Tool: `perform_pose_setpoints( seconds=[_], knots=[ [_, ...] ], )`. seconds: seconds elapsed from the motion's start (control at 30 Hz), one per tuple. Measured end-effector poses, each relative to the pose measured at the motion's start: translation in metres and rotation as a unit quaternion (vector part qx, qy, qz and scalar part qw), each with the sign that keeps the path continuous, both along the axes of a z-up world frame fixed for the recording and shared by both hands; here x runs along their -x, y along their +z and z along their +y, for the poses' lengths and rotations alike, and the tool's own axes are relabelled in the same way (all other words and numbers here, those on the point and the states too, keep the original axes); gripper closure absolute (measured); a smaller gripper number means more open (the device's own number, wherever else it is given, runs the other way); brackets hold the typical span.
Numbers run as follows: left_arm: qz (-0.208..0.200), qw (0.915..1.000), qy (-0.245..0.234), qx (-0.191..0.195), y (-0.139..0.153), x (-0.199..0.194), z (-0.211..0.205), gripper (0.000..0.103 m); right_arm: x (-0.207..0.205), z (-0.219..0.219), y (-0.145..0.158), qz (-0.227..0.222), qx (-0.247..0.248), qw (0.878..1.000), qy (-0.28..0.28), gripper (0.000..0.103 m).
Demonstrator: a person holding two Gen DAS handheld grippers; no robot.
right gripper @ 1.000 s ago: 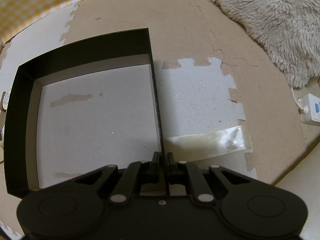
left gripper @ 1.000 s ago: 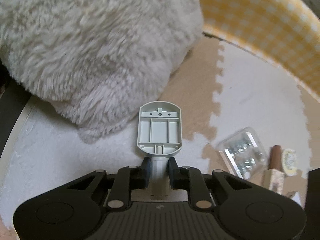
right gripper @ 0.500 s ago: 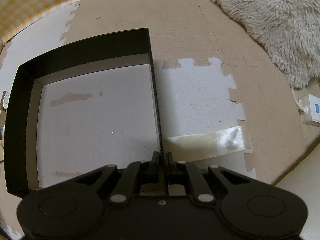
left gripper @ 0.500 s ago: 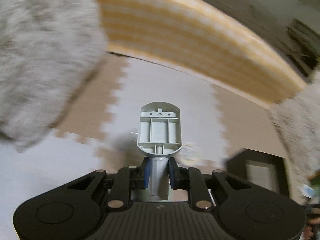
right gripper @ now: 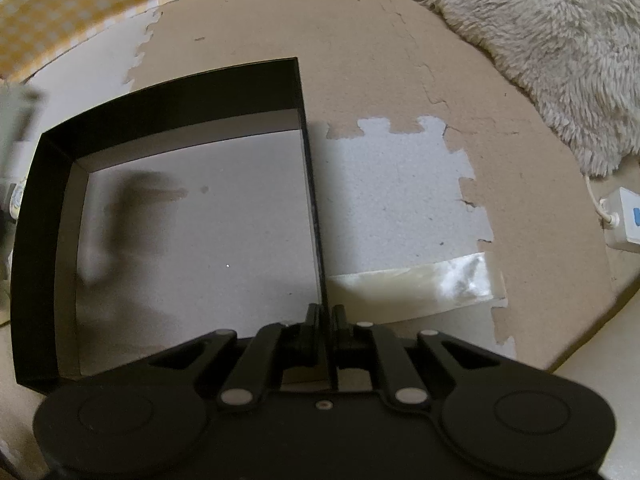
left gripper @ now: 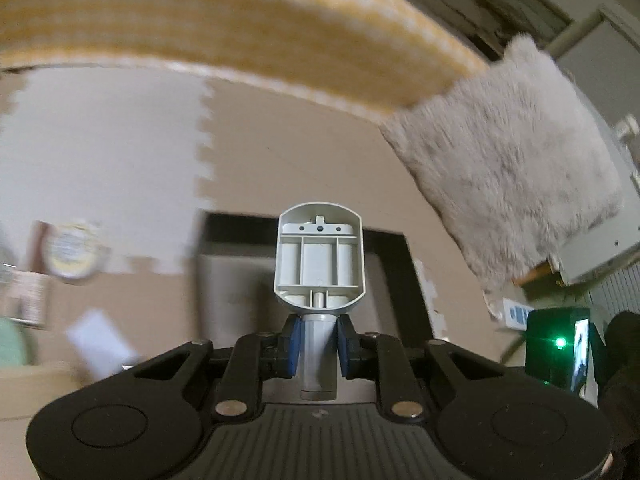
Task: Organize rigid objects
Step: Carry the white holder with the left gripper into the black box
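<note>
The left gripper (left gripper: 318, 354) has its jaws clamped on the stem of a grey plastic part (left gripper: 319, 258), whose ribbed, hollow underside faces the camera. In the left wrist view the part hangs at the centre, with the black box (left gripper: 386, 252) on the floor mat (left gripper: 120, 140) directly behind it, toward 12 o'clock. The right gripper (right gripper: 325, 330) has its jaws pressed together on the box's thin right wall (right gripper: 314, 200), pinning the box in place. The box floor looks bare in the right wrist view, apart from a blurred shadow at 9 o'clock, so nothing appears to be stowed yet. The grey part is in the air and not yet inside; judging by its line with the box, dropping it in seems to be the step in hand. More small items lie blurred on the mat at 9 o'clock in the left view, among them a round tin (left gripper: 74, 250) and a white card (left gripper: 102, 340); these probably remain to be gathered, so the task looks to be at an early stage. A fluffy cushion (left gripper: 508, 160) lies at 2 o'clock.
</note>
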State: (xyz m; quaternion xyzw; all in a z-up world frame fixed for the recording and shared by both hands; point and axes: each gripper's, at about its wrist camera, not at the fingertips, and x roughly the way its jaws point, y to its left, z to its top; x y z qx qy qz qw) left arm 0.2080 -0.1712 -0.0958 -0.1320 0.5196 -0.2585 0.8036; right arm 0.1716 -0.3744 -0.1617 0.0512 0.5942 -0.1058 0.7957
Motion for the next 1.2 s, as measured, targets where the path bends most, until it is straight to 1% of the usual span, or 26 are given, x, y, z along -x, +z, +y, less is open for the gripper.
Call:
perform_pose_setpoints(
  seconds=[0.13, 0.27, 0.4, 0.53, 0.6, 0.63, 0.67, 0.7, 0.8, 0.87, 0.9, 0.97, 1.0, 1.03, 1.13, 1.2],
  knots=[
    [0.03, 0.9994, -0.005, -0.019, -0.029, -0.012, -0.038, 0.083, 0.0, -0.001, 0.0, -0.002, -0.004, 1.0, 0.0, 0.095],
    [0.052, 0.9984, 0.002, -0.025, -0.05, -0.024, -0.057, 0.083, 0.0, -0.001, 0.0, -0.004, -0.005, 1.0, -0.001, 0.095],
    [0.06, 0.9977, 0.007, -0.032, -0.065, -0.029, -0.073, 0.083, 0.001, -0.003, 0.001, -0.006, -0.01, 1.0, -0.004, 0.096],
    [0.07, 0.9972, 0.01, -0.027, -0.078, -0.03, -0.086, 0.083, 0.002, -0.004, 0.001, -0.006, -0.01, 1.0, -0.003, 0.096],
    [0.07, 0.9974, 0.01, -0.015, -0.079, -0.031, -0.09, 0.083, 0.002, -0.005, 0.0, -0.008, -0.014, 1.0, -0.005, 0.096],
    [0.079, 0.9968, 0.011, -0.003, -0.081, -0.032, -0.091, 0.077, 0.002, -0.005, 0.0, -0.008, -0.015, 1.0, -0.006, 0.096],
    [0.083, 0.9964, 0.014, 0.01, -0.082, -0.033, -0.091, 0.069, 0.002, -0.006, 0.0, -0.009, -0.017, 1.0, -0.007, 0.096],
    [0.085, 0.9961, 0.015, 0.017, -0.081, -0.033, -0.091, 0.065, 0.002, -0.007, 0.0, -0.009, -0.018, 1.0, -0.008, 0.096],
    [0.076, 0.9971, 0.009, 0.008, -0.078, -0.032, -0.093, 0.058, 0.002, -0.007, 0.0, -0.009, -0.018, 1.0, -0.008, 0.096],
    [0.08, 0.9966, 0.012, 0.012, -0.079, -0.033, -0.09, 0.05, 0.002, -0.008, 0.0, -0.009, -0.02, 1.0, -0.009, 0.096],
    [0.081, 0.9965, 0.013, 0.013, -0.079, -0.033, -0.088, 0.049, 0.002, -0.009, 0.0, -0.009, -0.02, 1.0, -0.009, 0.096],
    [0.075, 0.9971, 0.01, 0.006, -0.077, -0.032, -0.085, 0.044, 0.002, -0.009, 0.0, -0.009, -0.021, 1.0, -0.01, 0.096],
    [0.07, 0.9975, 0.007, -0.003, -0.076, -0.032, -0.083, 0.041, 0.001, -0.01, 0.0, -0.01, -0.022, 1.0, -0.01, 0.096],
    [0.066, 0.9977, 0.005, -0.013, -0.075, -0.031, -0.081, 0.036, 0.001, -0.01, 0.0, -0.01, -0.022, 1.0, -0.01, 0.096],
    [0.043, 0.9982, 0.004, -0.042, -0.067, -0.029, -0.074, 0.027, 0.001, -0.012, 0.0, -0.009, -0.023, 1.0, -0.011, 0.096],
    [0.029, 0.9981, 0.001, -0.054, -0.059, -0.028, -0.072, 0.022, 0.002, -0.009, 0.0, -0.009, -0.021, 1.0, -0.01, 0.096]
  ],
)
